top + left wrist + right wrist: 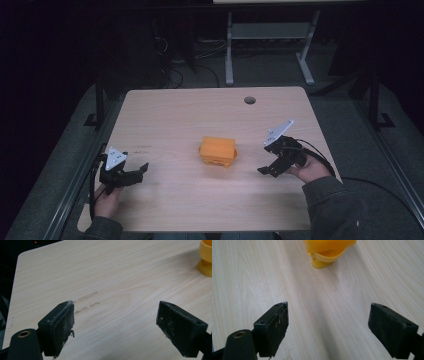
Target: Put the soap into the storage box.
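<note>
Left hand-held gripper and right hand-held gripper both gape wide, empty; orange box between them, apart.

Looking along the right gripper, with its two black jaws rising from the bottom edge, spread wide apart and holding nothing. Between them, only the pale wooden table top with fine grain lines. Worn and scratched on the inner face of the left black pad. At the top edge, near the middle, a yellow plastic object with a rounded foot, standing on the wood, well apart from the jaws and cut off by the frame.
</note>
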The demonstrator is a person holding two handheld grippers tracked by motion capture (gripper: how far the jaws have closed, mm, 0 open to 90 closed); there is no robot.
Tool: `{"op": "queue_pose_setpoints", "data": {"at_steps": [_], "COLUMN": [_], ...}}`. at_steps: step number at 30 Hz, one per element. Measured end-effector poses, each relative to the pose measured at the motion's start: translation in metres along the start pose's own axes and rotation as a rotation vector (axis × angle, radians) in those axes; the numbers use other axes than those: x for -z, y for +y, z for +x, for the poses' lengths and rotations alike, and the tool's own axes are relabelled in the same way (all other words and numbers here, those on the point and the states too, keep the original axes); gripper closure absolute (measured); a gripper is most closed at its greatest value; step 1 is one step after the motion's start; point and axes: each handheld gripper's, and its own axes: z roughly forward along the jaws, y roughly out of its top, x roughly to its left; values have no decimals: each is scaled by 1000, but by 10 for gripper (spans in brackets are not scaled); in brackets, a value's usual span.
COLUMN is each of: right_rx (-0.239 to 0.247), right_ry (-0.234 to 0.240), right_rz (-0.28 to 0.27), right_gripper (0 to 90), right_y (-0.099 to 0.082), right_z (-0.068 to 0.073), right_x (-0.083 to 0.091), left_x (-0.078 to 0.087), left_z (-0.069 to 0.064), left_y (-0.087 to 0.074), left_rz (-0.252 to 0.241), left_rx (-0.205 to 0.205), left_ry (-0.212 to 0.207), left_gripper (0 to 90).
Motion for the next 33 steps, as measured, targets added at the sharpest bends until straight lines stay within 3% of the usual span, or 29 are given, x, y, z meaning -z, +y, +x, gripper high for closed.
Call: {"op": "queue_pose_setpoints", "data": {"at_steps": [27,33], "right_rx": [-87,-104], "right_ry": [-15,-26], "right_rz": [-40,-50], "right_gripper": [161,161], "right_y": [-62,-75], "right_z": [19,23], "right_x": [4,6], "left_x": [0,0], "left_z": [-4,-5], "left_y": [0,0], "left_rz": [-13,-1], "left_rx": [-12,-33], "left_ry": [5,2], "left_gripper": [141,141]}}
